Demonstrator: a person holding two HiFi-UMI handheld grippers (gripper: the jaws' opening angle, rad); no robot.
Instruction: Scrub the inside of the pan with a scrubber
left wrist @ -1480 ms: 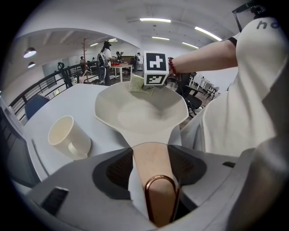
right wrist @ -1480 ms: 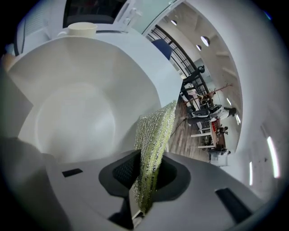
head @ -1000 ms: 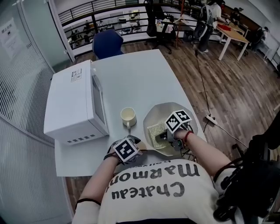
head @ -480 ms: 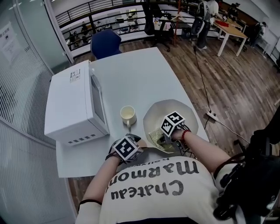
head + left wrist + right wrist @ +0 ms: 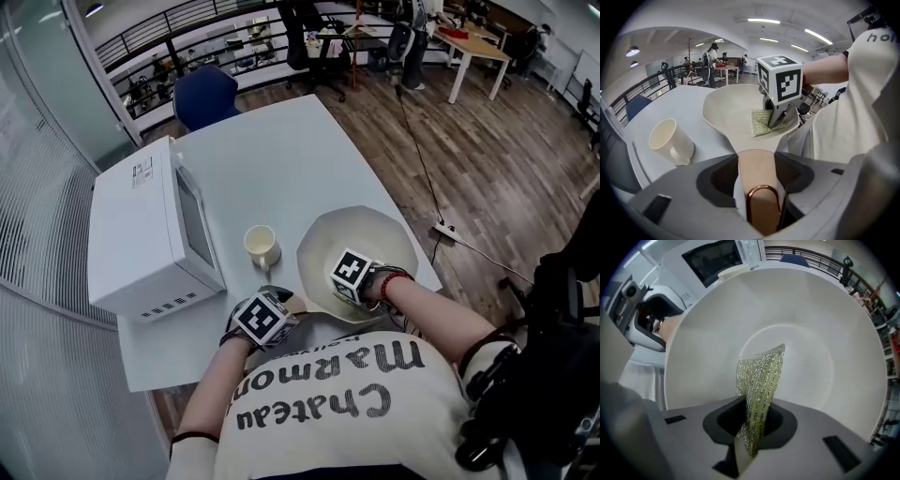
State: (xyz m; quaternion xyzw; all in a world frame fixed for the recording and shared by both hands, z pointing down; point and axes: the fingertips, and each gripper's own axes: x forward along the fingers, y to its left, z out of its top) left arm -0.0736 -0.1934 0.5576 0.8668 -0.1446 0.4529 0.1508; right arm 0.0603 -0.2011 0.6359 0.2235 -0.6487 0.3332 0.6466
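Note:
A cream pan (image 5: pixel 367 232) sits on the white table, close to its near edge. Its tan handle (image 5: pixel 757 180), which ends in a copper loop, lies between the jaws of my left gripper (image 5: pixel 265 319), which is shut on it. My right gripper (image 5: pixel 781 117) points down into the near part of the pan and is shut on a green-gold mesh scrubber (image 5: pixel 761 376). The scrubber's free end rests on the pan's inner floor (image 5: pixel 806 357). From the left gripper view the scrubber (image 5: pixel 759 124) spreads out under the right jaws.
A cream cup (image 5: pixel 262 246) stands just left of the pan. A white microwave (image 5: pixel 141 230) fills the table's left side. The table (image 5: pixel 281 159) stretches away behind the pan, with a blue chair (image 5: pixel 208 94) at its far end. The person's torso is right at the table's near edge.
My right gripper has slid with the scrubber across the pan toward its near rim and tipped to point downward. The left gripper has kept still on the handle.

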